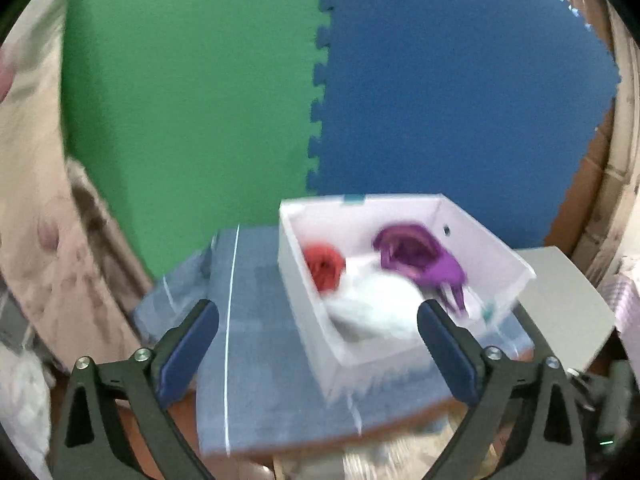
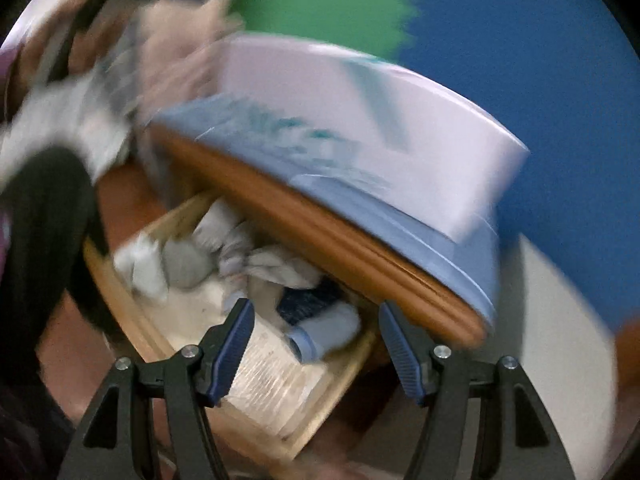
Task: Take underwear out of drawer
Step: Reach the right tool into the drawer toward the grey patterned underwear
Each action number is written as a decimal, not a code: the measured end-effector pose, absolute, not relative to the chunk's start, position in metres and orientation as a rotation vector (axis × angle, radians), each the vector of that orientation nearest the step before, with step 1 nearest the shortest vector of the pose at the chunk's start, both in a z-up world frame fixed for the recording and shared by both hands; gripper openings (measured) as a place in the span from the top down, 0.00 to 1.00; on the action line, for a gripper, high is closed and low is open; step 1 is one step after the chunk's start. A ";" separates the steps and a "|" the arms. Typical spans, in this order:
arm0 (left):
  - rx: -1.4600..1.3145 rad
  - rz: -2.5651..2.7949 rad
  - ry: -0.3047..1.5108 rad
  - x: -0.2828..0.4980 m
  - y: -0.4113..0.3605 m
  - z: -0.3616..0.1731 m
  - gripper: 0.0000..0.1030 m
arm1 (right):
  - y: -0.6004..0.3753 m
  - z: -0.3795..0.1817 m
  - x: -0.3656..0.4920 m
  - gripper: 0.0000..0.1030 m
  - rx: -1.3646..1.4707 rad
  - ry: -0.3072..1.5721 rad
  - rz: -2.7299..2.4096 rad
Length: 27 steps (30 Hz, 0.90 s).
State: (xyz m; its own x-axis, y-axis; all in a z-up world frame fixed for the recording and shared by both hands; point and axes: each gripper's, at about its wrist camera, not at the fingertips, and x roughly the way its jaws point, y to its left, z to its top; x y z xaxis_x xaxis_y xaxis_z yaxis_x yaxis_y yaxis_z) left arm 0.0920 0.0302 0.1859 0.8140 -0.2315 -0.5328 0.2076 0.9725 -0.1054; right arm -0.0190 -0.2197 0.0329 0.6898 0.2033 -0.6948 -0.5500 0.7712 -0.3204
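In the right wrist view an open wooden drawer (image 2: 132, 312) under the table top holds several crumpled garments: grey and white pieces (image 2: 188, 264), a dark blue piece (image 2: 308, 304) and a light blue roll (image 2: 332, 332). My right gripper (image 2: 316, 320) is open and empty, just above the light blue roll. In the left wrist view my left gripper (image 1: 318, 316) is open and empty above the table, in front of a white box (image 1: 304, 320) holding red (image 1: 325, 266), white (image 1: 372, 304) and purple (image 1: 420, 256) garments. Both views are blurred.
The table has a blue cloth (image 1: 264, 360) and a brown wooden edge (image 2: 320, 236). The white box (image 2: 360, 120) stands on it. Green (image 1: 192, 80) and blue (image 1: 460, 80) foam mats form the backdrop. A grey surface (image 1: 560, 308) lies at the right. Floral fabric (image 1: 36, 200) hangs at the left.
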 end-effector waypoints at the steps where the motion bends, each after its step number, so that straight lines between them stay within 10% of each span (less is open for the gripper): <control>1: -0.062 -0.244 0.584 0.081 0.037 0.179 0.05 | -0.204 0.023 -0.019 0.36 -0.629 0.672 0.468; 6: -0.198 -0.293 0.614 0.031 0.072 0.142 0.05 | -0.140 -0.054 -0.003 0.71 -1.053 0.640 0.528; 27: -0.276 -0.335 0.650 0.015 0.094 0.090 0.05 | -0.101 -0.198 0.053 0.59 -1.605 0.359 0.393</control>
